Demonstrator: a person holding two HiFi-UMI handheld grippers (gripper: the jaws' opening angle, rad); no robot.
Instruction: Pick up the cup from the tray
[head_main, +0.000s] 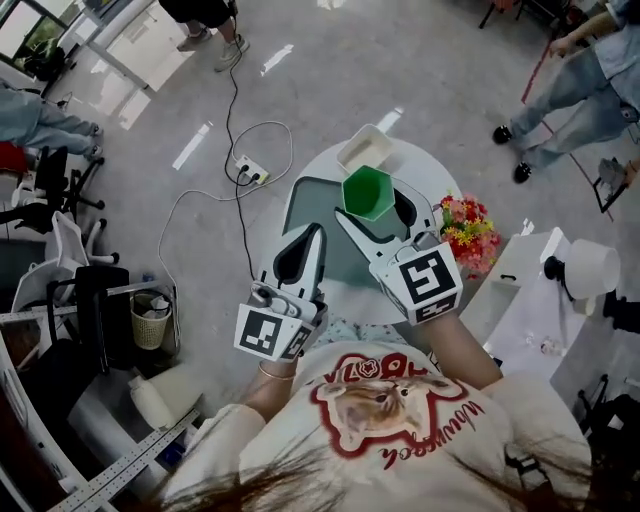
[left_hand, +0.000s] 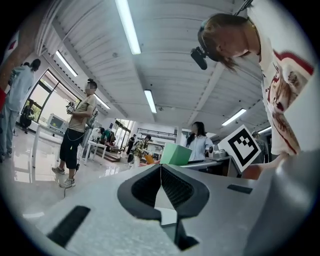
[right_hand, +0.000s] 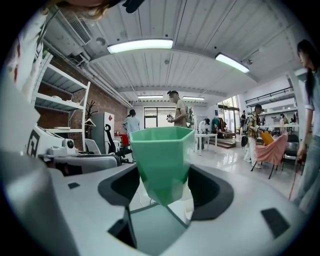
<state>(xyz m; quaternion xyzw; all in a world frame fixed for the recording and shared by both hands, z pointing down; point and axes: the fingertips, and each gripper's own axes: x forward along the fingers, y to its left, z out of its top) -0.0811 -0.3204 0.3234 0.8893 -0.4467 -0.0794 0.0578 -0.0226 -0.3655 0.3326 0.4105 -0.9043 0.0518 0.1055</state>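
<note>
A green hexagonal cup (head_main: 367, 192) is clamped between the jaws of my right gripper (head_main: 378, 205), above the far right part of a grey-green tray (head_main: 308, 205). In the right gripper view the cup (right_hand: 162, 157) stands upright between the dark pads (right_hand: 116, 187) of the right gripper (right_hand: 164, 189), and the tray (right_hand: 150, 225) shows below it. My left gripper (head_main: 318, 233) hovers over the tray's near left, its jaws pressed together on nothing. The left gripper view shows the left gripper (left_hand: 160, 167) with its jaws meeting, and the cup (left_hand: 176, 154) beyond.
The tray lies on a small round white table (head_main: 441, 183). A white square container (head_main: 365, 150) sits at the table's far edge, and a bunch of flowers (head_main: 468, 232) at its right. A power strip (head_main: 250, 175) with cables lies on the floor. People stand around the room.
</note>
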